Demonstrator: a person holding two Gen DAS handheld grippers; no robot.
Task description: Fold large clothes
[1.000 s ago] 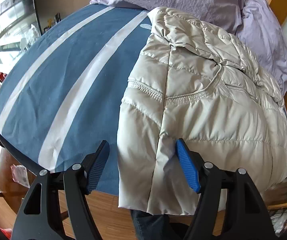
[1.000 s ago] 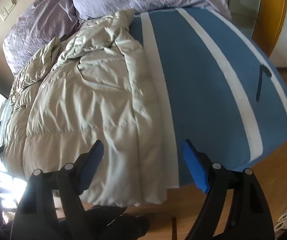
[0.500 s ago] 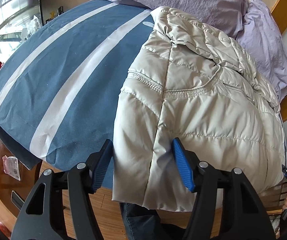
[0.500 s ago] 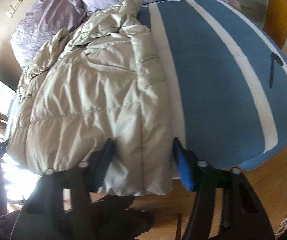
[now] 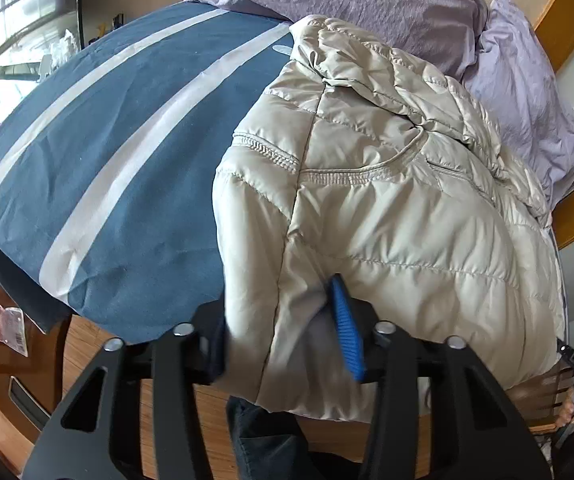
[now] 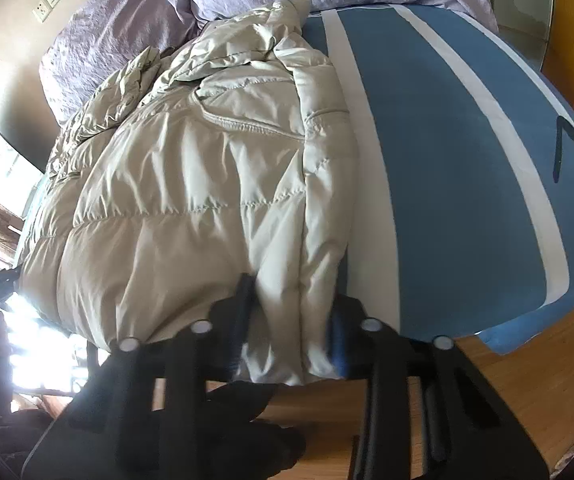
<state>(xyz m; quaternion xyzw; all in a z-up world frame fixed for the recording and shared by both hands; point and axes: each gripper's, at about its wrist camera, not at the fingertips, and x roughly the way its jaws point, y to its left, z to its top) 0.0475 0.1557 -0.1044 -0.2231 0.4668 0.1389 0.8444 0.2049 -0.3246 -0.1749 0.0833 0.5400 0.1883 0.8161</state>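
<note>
The puffy coat (image 5: 387, 200) lies long on the bed (image 5: 107, 160), collar toward the pillows (image 5: 367, 8). The left claw (image 5: 283, 336) and right claw (image 6: 291, 320) each pinch its bottom edge.

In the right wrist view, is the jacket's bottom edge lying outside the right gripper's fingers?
No, the jacket hem is bunched between the fingers of the right gripper, which have closed in on the fabric.
</note>
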